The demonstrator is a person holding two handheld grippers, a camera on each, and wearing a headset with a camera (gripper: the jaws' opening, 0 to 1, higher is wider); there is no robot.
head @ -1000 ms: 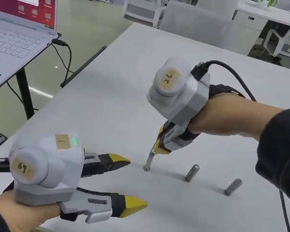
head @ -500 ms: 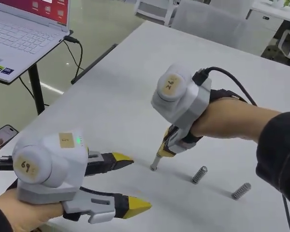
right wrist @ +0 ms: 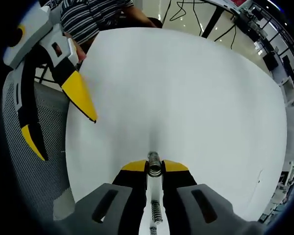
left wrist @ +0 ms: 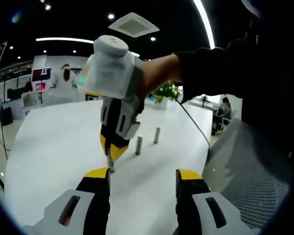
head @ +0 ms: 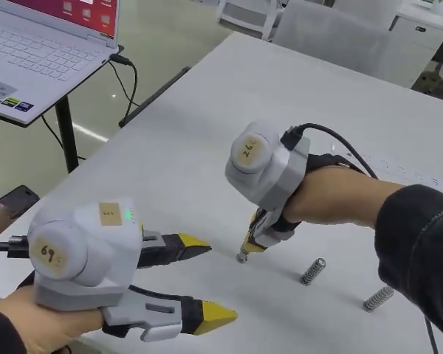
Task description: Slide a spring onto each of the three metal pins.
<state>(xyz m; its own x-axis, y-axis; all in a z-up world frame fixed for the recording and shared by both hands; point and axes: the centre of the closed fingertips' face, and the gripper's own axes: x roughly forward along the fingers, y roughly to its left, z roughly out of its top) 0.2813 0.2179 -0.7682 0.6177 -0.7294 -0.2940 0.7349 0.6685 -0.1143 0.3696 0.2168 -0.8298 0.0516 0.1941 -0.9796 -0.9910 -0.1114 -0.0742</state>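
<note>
My right gripper (head: 246, 249) (right wrist: 154, 166) points down at the white table (head: 207, 133) and is shut on a coiled metal spring (right wrist: 155, 167). The spring's lower end (head: 241, 257) touches the tabletop, and I cannot tell whether a pin runs inside it. Two more coiled pieces stand to the right, one nearer (head: 313, 271) (left wrist: 138, 145) and one farther out (head: 378, 298) (left wrist: 157, 135). My left gripper (head: 210, 279) (left wrist: 143, 175) hovers at the lower left with its yellow-tipped jaws apart and nothing between them, aimed at the right gripper (left wrist: 115, 144).
A laptop (head: 37, 51) sits on a stand beyond the table's left edge, with a cable hanging from it. A phone (head: 11, 203) lies at the far left. The right gripper's black cable (head: 332, 136) loops over the forearm. Chairs stand at the far end.
The right gripper has sunk closer to the table, so less of the metal piece shows under its jaws. The head camera has shifted. The left gripper stays open.
</note>
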